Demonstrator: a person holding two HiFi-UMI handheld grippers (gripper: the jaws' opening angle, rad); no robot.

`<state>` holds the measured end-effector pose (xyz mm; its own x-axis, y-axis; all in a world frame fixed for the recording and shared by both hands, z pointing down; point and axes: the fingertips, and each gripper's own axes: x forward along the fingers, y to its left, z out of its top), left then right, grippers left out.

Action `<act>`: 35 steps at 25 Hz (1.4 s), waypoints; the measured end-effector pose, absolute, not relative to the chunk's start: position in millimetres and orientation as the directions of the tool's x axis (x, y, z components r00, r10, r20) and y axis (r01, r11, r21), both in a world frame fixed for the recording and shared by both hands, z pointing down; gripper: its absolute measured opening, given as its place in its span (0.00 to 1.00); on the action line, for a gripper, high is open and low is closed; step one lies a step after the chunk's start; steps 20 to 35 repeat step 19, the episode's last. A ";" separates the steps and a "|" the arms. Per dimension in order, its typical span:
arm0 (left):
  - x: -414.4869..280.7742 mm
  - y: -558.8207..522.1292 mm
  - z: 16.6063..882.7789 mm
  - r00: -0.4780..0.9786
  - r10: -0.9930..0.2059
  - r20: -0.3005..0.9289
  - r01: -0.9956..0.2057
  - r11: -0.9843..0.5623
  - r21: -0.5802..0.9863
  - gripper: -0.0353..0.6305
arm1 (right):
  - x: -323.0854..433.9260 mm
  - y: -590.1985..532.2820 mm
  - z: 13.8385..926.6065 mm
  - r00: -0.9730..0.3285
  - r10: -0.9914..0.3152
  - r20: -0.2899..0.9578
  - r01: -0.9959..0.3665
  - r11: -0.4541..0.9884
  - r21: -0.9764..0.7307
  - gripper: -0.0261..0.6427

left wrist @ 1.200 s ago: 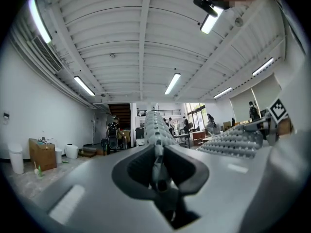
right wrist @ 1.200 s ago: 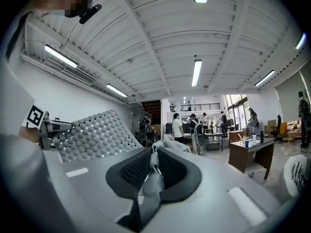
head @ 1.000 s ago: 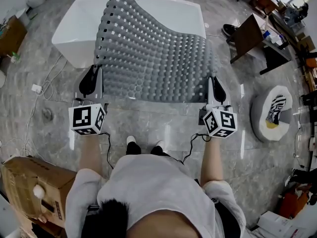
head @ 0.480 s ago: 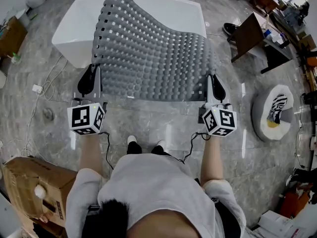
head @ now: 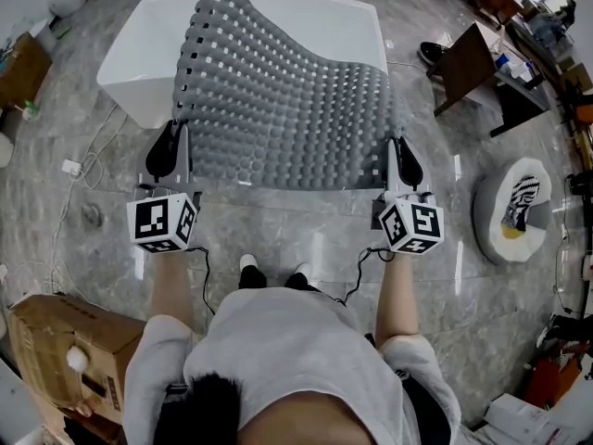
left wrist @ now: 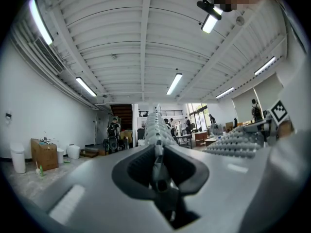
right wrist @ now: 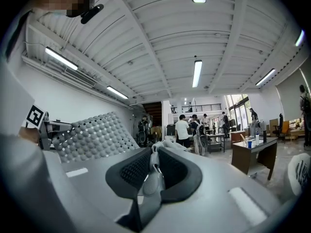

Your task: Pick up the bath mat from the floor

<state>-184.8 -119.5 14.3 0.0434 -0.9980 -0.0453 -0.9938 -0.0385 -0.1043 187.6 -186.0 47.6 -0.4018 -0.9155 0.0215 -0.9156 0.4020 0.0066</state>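
left gripper and right gripper each pinch a near corner of the bath mat; right fingers just eased slightly, mat between them.

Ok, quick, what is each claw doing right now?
Left claw: closed on the bath mat, near left corner.
Right claw: closed on its near right corner, having just opened slightly.

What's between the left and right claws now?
Only the near edge of the bath mat, in the head view: it spans from the left claw to the right claw, each gripping a corner. Right jaws just opened slightly, mat between them.
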 end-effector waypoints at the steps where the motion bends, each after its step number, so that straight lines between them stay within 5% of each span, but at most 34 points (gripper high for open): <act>1: -184.9 -119.5 14.1 0.043 -0.998 -0.046 -0.994 -0.038 -0.104 0.14 | 187.4 -186.2 47.2 -0.402 -0.915 0.020 -0.915 0.403 0.005 0.12; 35: -192.1 -118.5 11.0 0.021 -0.998 -0.058 -0.995 -0.015 -0.095 0.14 | 182.7 -193.2 44.4 -0.411 -0.911 0.011 -0.911 0.411 0.007 0.12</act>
